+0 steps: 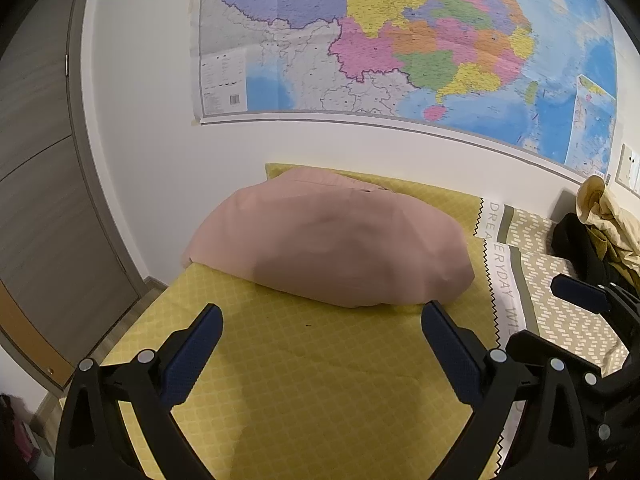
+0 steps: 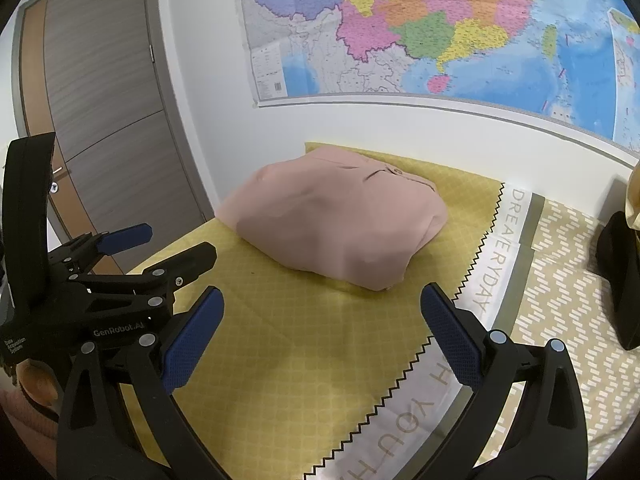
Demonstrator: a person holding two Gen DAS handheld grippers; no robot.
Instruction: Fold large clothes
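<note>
A pink garment (image 1: 328,244) lies folded into a rounded bundle on the yellow bedspread (image 1: 300,368), near the wall. In the right wrist view the same pink garment (image 2: 340,220) sits ahead and slightly left. My left gripper (image 1: 322,320) is open, hovering over bare yellow cloth just short of the bundle, with nothing between its blue pads. My right gripper (image 2: 322,308) is open too, a little short of the bundle's near edge. The left gripper (image 2: 160,240) shows at the left of the right wrist view, and the right gripper (image 1: 560,308) shows at the right of the left wrist view.
A large map (image 1: 400,40) hangs on the white wall behind the bed. A grey door (image 2: 104,112) stands to the left. A patterned pillow with lettering (image 2: 560,280) lies to the right, and black and beige clothes (image 1: 596,232) are piled at the far right.
</note>
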